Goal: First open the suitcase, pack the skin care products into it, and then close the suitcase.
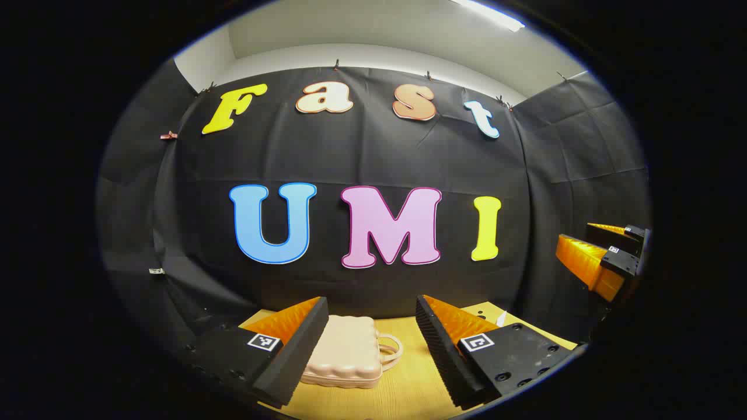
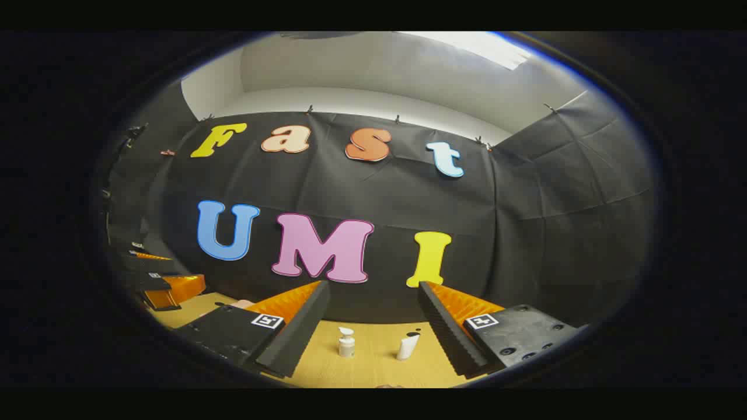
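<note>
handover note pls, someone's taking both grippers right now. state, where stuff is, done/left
Left tongs: open, empty, pointing at the suitcase.
Right tongs: open, empty, pointing at the pump bottle and the tube.
Suitcase: closed, lying flat on the table, handle toward the right in the left gripper view.
Bottle and tube: upright, apart, on the table.
Done: nothing.
Left: open suitcase, pack both products, close it.

Light wooden table [image 1: 408, 385] before black cloth wall [image 1: 373, 157], white ceiling [image 1: 373, 29] above.
</note>
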